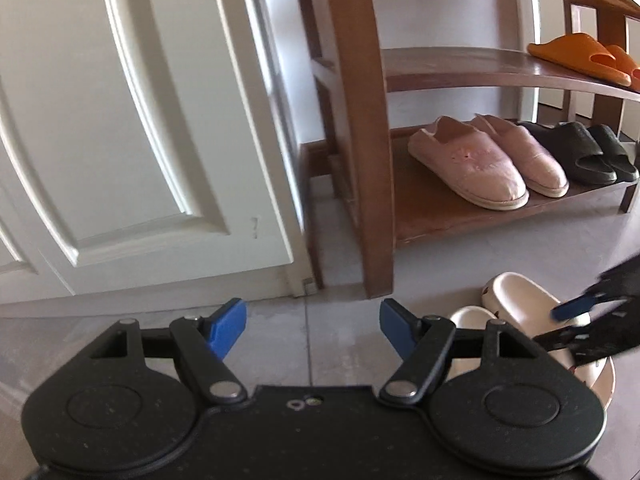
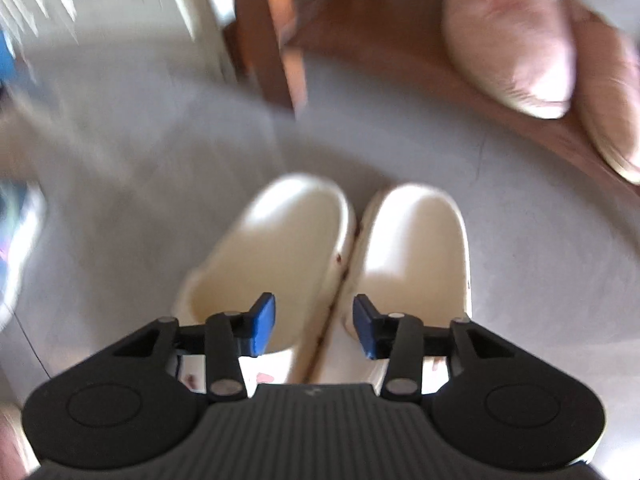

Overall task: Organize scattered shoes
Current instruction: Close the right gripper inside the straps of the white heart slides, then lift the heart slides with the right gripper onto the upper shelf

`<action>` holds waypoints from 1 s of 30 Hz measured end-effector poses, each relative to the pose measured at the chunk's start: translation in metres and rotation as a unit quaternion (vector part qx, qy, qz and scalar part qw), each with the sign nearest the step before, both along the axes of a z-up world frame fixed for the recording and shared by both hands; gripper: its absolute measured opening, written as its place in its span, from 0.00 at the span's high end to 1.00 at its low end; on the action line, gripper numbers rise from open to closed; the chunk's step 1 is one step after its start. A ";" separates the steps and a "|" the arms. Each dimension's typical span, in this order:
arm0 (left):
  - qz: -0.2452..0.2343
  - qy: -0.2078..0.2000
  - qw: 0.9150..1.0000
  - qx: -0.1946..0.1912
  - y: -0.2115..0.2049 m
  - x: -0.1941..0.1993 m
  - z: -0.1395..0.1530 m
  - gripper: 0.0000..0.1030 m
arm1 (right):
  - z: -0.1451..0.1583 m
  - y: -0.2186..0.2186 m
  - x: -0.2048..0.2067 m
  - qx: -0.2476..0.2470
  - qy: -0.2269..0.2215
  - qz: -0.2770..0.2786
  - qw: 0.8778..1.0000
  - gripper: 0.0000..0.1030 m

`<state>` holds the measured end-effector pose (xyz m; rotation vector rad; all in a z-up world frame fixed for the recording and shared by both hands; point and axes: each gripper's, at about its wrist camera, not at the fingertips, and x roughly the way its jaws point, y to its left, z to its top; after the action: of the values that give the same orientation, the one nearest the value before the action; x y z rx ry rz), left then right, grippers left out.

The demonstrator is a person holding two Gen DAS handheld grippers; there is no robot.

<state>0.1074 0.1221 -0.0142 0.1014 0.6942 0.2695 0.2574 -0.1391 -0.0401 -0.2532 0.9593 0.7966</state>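
Two cream slippers lie side by side on the grey floor, the left cream slipper (image 2: 280, 232) touching the right cream slipper (image 2: 416, 240). My right gripper (image 2: 315, 326) is open low over their heel ends, one blue pad above each slipper, straddling their touching inner walls. The right wrist view is blurred, so contact is unclear. In the left wrist view the cream slippers (image 1: 516, 296) sit at the lower right in front of the rack, with the right gripper (image 1: 568, 322) over them. My left gripper (image 1: 313, 320) is open and empty above bare floor.
A wooden shoe rack (image 1: 360, 120) stands beside a white panelled door (image 1: 140, 120). Its bottom shelf holds pink slippers (image 1: 472, 160) and black slides (image 1: 576, 152); orange slides (image 1: 576, 56) sit on the middle shelf, whose left part (image 1: 440, 68) is bare.
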 end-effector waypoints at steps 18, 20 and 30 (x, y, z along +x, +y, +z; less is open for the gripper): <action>-0.019 0.026 0.999 0.032 -0.007 -0.010 -0.013 0.28 | -0.119 -0.041 -0.178 0.097 -0.164 -0.095 0.977 0.25; -0.030 0.027 0.998 0.046 -0.012 -0.013 -0.014 0.28 | -0.123 -0.036 -0.177 0.098 -0.175 -0.108 0.974 0.21; -0.043 0.042 0.996 0.064 -0.016 -0.021 -0.021 0.28 | -0.118 -0.036 -0.148 0.115 -0.182 -0.109 0.970 0.53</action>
<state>0.0867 0.1064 -0.0353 0.2650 0.7537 0.2286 0.1095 -0.1749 -0.1578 -0.0844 0.5322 0.6234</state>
